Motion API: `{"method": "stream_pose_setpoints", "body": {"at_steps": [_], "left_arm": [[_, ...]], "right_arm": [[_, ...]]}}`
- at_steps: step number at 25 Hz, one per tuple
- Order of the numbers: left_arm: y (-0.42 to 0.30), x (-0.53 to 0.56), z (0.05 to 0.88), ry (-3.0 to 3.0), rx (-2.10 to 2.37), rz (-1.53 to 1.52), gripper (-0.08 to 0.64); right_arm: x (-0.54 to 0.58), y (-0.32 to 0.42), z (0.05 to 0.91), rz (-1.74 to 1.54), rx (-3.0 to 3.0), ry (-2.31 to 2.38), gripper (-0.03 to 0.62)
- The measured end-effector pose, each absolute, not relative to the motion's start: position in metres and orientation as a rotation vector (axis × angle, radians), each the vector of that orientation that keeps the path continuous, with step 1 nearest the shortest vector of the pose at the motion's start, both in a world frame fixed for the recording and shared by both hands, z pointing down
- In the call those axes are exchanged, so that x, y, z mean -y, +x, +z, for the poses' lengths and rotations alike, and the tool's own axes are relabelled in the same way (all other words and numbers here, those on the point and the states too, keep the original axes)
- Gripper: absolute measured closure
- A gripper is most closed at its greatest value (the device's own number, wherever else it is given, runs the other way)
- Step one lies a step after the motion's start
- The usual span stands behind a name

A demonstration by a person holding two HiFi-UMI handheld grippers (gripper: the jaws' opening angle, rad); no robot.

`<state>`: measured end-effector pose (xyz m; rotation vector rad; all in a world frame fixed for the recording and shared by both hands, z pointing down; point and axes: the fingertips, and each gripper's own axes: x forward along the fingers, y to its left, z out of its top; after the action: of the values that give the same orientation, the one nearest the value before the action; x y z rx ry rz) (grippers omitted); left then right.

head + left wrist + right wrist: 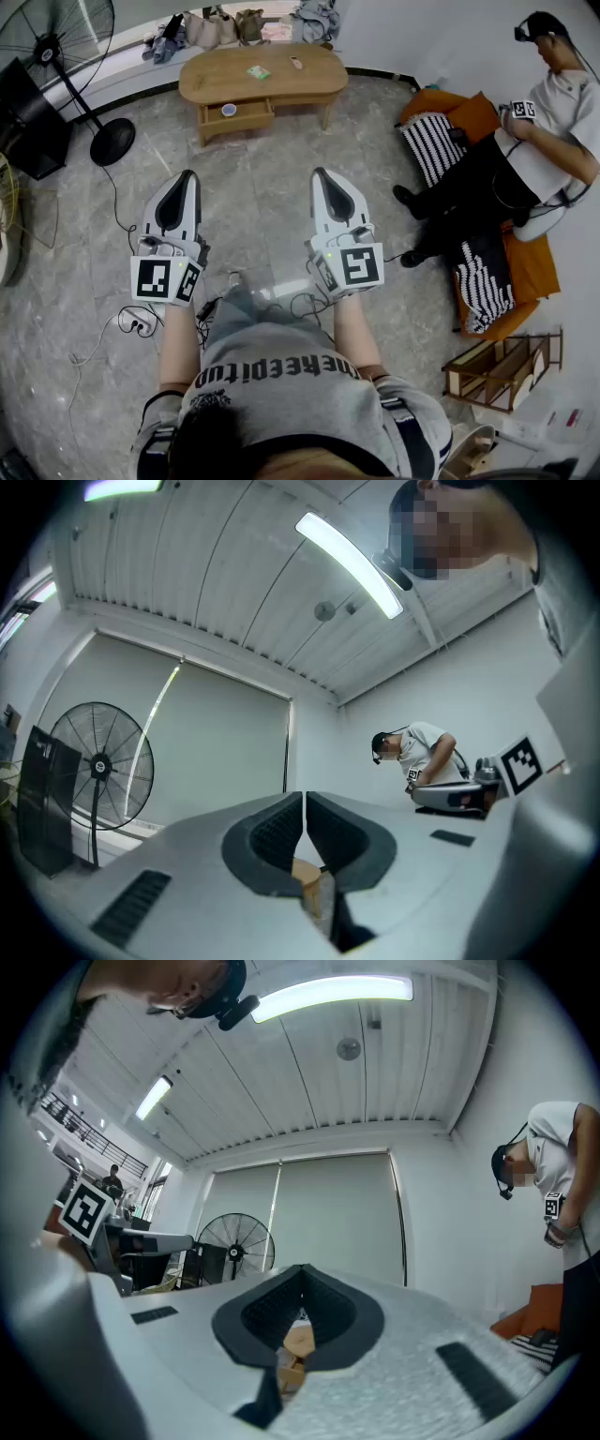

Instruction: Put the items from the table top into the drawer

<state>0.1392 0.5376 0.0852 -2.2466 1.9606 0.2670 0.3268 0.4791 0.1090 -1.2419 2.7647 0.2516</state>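
Distance is deciding everything here: we are standing well back from the wooden table (202, 82). That is why we are carrying the left gripper (188, 176) and the right gripper (320, 172) side by side, pointing ahead and slightly upward, rather than reaching. We are holding both pairs of jaws pressed together with nothing between them, which suits an approach, since no item is within reach.

The things we are meant to move are lying on the tabletop. A green packet (258, 71) is sitting about the middle of the top, and a small pale object (296, 63) is lying toward the right end; we cannot tell what it is. The drawer (248, 117) under the left half of the front edge is standing pulled out, ready to receive them, and a small round blue-and-white thing (229, 110) is sitting inside it.

We are judging that closing the gap comes first, and that the jaws will need opening before either item can be taken.
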Motion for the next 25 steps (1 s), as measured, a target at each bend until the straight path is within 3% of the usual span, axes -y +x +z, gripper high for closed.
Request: {"method": "stream_pose_setpoints", "body": {"at_steps": [25], "left_arm": [[0.043,-0.464,0.09,-2.227,-1.982,0.258,0.548]], "right_arm": [[-0.4,0.227,0.116,0.229,-2.77,-1.202,0.589]]}}
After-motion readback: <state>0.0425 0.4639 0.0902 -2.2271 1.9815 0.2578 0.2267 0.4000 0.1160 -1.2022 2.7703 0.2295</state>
